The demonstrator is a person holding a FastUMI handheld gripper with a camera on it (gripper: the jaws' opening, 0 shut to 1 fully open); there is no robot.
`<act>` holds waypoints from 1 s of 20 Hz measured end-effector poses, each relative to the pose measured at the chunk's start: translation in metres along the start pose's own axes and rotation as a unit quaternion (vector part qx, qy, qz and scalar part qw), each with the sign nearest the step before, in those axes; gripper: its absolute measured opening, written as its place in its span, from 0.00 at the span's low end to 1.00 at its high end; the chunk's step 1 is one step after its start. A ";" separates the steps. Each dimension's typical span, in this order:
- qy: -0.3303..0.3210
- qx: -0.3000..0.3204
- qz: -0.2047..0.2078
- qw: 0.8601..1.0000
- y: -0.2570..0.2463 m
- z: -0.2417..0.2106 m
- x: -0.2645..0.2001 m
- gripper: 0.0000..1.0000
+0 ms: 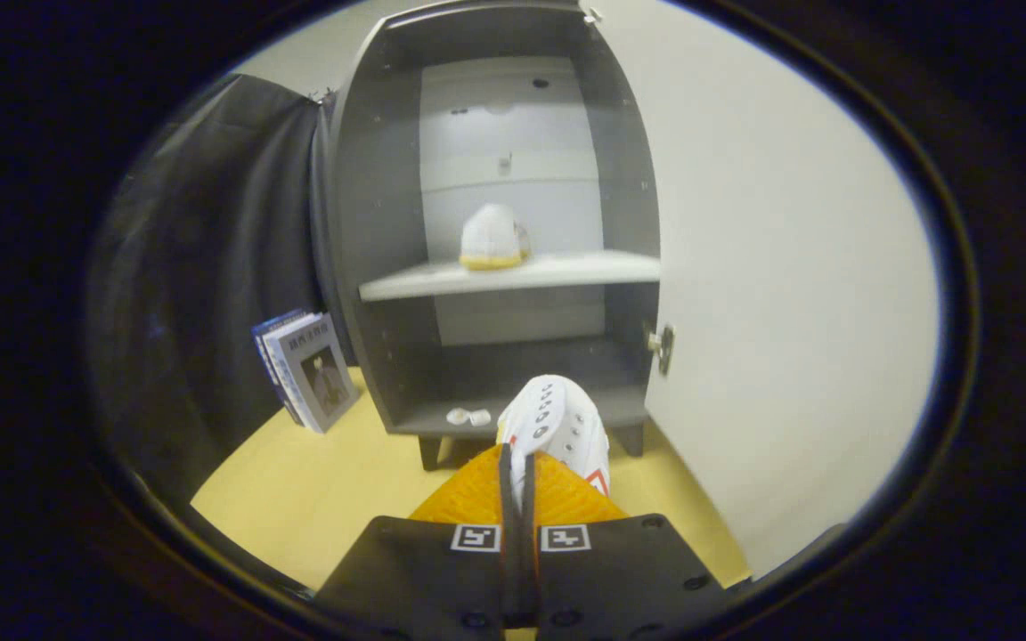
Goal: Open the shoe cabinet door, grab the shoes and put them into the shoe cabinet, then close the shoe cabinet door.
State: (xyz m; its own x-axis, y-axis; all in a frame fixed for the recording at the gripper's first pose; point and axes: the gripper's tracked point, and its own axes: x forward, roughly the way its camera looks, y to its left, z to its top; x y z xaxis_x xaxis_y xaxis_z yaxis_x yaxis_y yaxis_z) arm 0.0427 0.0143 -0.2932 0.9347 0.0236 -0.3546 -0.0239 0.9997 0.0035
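Now gripper [517, 467] around shoe [557, 427]

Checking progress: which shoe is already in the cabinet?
The shoe on the middle shelf, standing heel-out. The other shoe is pinched in the hand-held gripper, just before the bottom shelf.

Shoe [556, 425] heel hidden between the gripper [517, 463] fingers pinching it. Two small white bits [468, 416] on cabinet [370, 223] floor too small to identify. Books [306, 369] partly cut by cloth [210, 267].
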 end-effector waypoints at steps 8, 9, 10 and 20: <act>-0.040 -0.056 -0.032 0.997 -0.006 0.133 0.038 0.02; -0.039 -0.061 -0.031 0.997 -0.010 0.140 0.053 0.02; -0.035 -0.064 -0.033 0.997 -0.015 0.144 0.069 0.02; 0.019 -0.090 0.015 0.996 -0.031 0.154 0.209 0.02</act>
State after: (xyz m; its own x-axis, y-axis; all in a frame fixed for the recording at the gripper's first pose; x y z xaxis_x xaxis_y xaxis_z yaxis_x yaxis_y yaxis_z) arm 0.2934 -0.0107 -0.2237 0.9188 0.0491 -0.3918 -0.1176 0.9812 -0.1529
